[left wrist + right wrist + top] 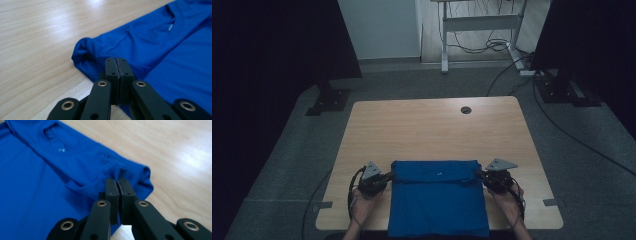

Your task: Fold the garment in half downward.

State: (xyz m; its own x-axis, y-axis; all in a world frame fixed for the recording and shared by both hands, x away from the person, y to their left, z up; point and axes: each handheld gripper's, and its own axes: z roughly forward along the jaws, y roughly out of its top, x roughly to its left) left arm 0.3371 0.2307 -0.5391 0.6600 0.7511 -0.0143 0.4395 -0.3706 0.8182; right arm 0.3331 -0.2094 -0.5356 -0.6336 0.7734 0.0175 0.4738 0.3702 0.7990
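blue T-shirt (438,200) folded flat on near half of wooden table (432,127), hem at near edge | left gripper (388,176) clamped on shirt's left folded corner | right gripper (480,175) clamped on right folded corner | collar facing up

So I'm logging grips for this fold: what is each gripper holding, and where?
Both hold the blue shirt: the left gripper pinches its left shoulder corner, the right gripper its right one.
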